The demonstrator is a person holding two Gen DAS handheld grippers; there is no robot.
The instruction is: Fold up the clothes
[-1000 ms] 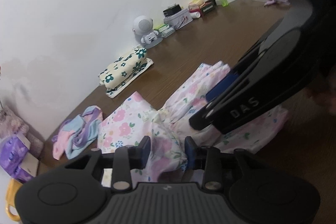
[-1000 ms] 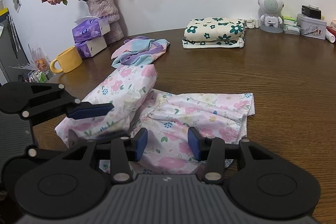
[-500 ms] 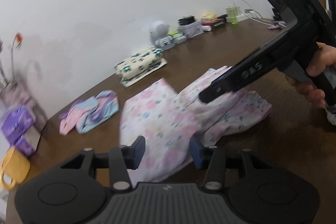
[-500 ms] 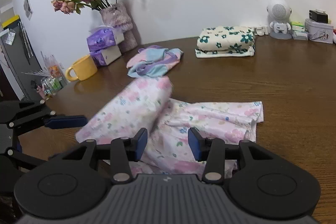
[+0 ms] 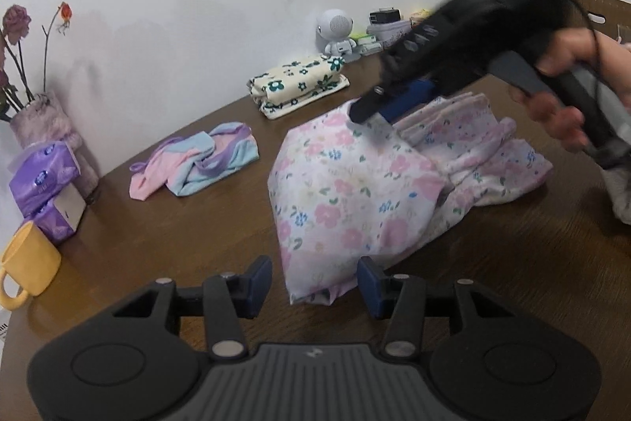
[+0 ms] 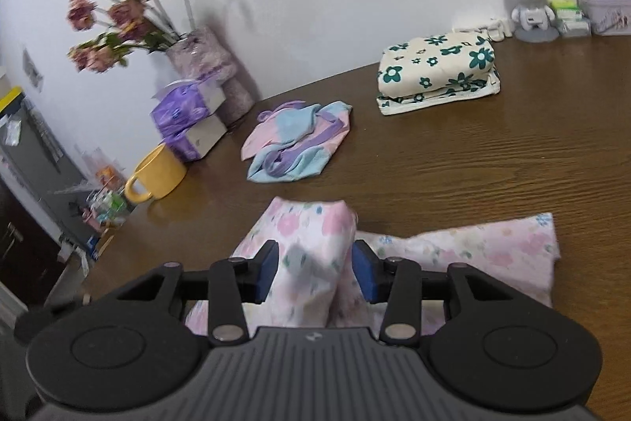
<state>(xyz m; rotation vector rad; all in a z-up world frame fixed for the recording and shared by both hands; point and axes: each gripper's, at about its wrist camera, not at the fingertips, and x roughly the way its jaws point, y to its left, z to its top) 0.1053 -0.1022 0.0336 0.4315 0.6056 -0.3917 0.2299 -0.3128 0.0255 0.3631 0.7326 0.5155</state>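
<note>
- Garments on wooden table point(image 6: 493, 160): three. One pink floral garment point(image 5: 355, 192), one pastel pink-blue-purple garment point(image 6: 295, 141), one cream garment with dark green flowers point(image 6: 437, 72).
- Grippers: two. One yellow mug point(image 6: 157, 174), two purple tissue packs point(image 6: 185, 121), one vase of dried roses point(image 6: 205, 66), one white robot figurine point(image 6: 526, 2).
- Pink floral garment: white ground, pink blossoms, small blue and green sprigs. Centre of table, nearest both cameras. One panel raised in a tent shape over a flatter, creased layer spread to the right.
- Cream garment: folded in a neat rectangular stack near the wall, well apart from the floral garment.
- Pastel garment: crumpled, unfolded, between tissue packs and cream stack.
- Right gripper point(image 6: 315, 273): jaws closing, raised fold of floral fabric between blue pads; contact of both pads not confirmed.
- Left gripper point(image 5: 313, 285): jaws apart, near hem of floral garment lying between pads, not pinched.
- Right hand point(image 5: 568, 66): wrapped on the right gripper's handle, seen from left wrist view.
</note>
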